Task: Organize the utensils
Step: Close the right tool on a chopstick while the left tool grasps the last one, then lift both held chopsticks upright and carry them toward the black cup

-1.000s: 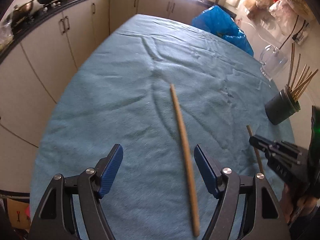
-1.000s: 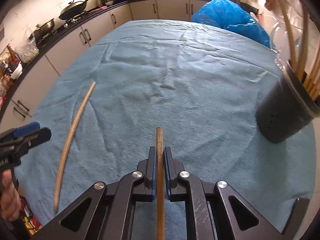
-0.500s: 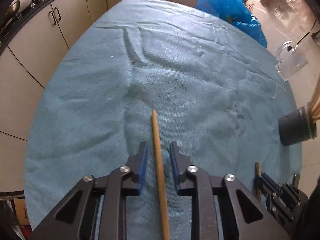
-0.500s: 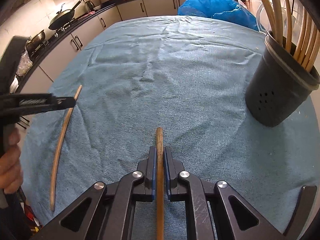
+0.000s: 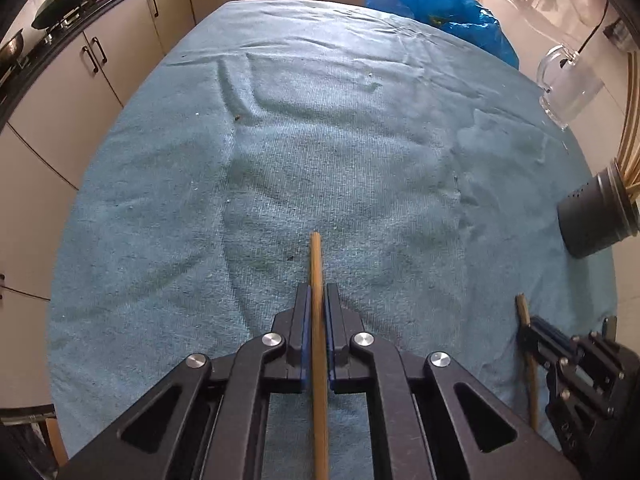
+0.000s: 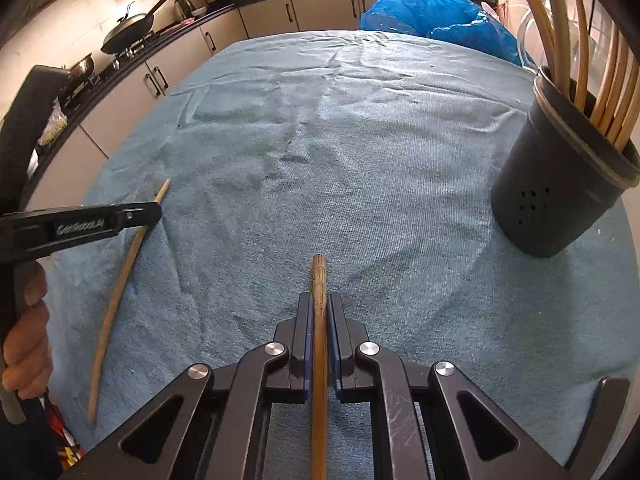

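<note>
Left gripper (image 5: 317,300) jaws just closed, pinching chopstick (image 5: 318,340) flat on worktop (image 5: 360,140); right gripper (image 6: 319,312) jaws clamp second chopstick (image 6: 319,344). Risk – long sticks pivot, miss holder (image 6: 560,200) far right.

A chopstick (image 5: 318,320) lies between the fingers (image 5: 303,320) of the left gripper (image 5: 317,300), its tip reaching out ahead of them over the towel (image 5: 340,152). A second chopstick (image 6: 319,320) lies likewise between the right gripper (image 6: 319,308) fingers (image 6: 337,320), tip ahead. Right of and ahead of those fingers a holder (image 6: 556,200) stands on the towel with more chopsticks (image 6: 616,92) in it. Far ahead, at the towel's far right edge, sits a bag (image 6: 436,20). Beyond the holder, a jug (image 5: 568,84) stands near the towel's right edge. Cabinets (image 5: 132,48) run along the left.
</note>
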A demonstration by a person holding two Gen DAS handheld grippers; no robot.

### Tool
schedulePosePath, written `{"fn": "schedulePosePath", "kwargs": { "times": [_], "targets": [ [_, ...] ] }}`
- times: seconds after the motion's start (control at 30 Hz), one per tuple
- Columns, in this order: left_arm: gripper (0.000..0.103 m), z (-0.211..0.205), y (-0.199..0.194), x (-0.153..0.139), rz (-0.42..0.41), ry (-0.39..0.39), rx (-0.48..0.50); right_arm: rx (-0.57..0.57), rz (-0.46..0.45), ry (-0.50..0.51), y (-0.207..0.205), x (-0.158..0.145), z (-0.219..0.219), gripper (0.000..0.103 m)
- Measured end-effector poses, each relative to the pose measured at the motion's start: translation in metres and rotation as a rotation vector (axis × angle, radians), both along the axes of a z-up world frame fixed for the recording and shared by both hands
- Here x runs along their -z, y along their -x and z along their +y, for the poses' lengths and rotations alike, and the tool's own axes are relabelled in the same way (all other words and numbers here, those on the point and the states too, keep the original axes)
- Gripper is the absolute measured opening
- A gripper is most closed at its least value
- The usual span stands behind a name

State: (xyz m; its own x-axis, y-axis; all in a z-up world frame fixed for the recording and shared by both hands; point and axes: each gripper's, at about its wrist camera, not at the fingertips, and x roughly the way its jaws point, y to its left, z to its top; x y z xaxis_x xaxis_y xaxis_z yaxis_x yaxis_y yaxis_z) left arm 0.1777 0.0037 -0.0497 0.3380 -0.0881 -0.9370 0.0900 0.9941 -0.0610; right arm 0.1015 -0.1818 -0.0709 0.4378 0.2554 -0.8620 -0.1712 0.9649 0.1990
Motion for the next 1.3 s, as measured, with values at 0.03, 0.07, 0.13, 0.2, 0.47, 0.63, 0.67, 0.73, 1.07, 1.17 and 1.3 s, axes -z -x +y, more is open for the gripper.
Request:
{"fn": "schedulePosePath", "kwargs": {
  "times": [0.03,0.07,0.13,0.2,0.47,0.63,0.67,0.73,1.07,1.17,1.3],
  "targets": [
    [0.006,0.0,-0.001,-0.001,0.0,0.001,0.002,-0.006,-0.001,0.009,-0.001,0.0,0.001,0.009],
    [0.006,0.002,-0.002,-0.001,0.001,0.0,0.003,-0.011,-0.001,0.021,-0.002,0.0,0.002,0.009],
    [0.006,0.0,-0.002,-0.001,-0.003,-0.015,0.009,-0.022,0.005,0.044,-0.004,-0.001,0.004,0.009],
    [0.006,-0.004,-0.003,-0.001,-0.009,-0.033,0.02,-0.028,0.012,0.055,-0.006,0.0,0.004,0.009],
    [0.011,-0.004,-0.008,-0.001,0.006,-0.02,0.026,-0.055,0.034,0.103,-0.018,0.0,0.005,0.026],
    [0.011,-0.01,-0.009,-0.001,0.003,-0.051,0.035,-0.074,0.049,0.142,-0.025,0.0,0.01,0.018],
    [0.01,-0.01,-0.008,0.0,0.0,-0.055,0.032,-0.075,0.049,0.148,-0.025,0.0,0.011,0.014],
    [0.006,-0.012,-0.007,0.0,-0.011,-0.072,0.032,-0.065,0.049,0.164,-0.027,0.0,0.013,0.009],
    [0.006,-0.006,0.002,-0.018,-0.071,0.05,0.042,-0.01,-0.068,0.048,-0.026,-0.029,0.001,0.008],
    [0.005,-0.007,0.009,-0.034,-0.119,0.063,0.049,0.005,-0.136,0.032,-0.022,-0.046,-0.002,0.008],
    [0.005,-0.008,0.021,-0.058,-0.184,0.087,0.05,0.015,-0.236,-0.002,-0.007,-0.067,0.0,0.008]
  ]
}}
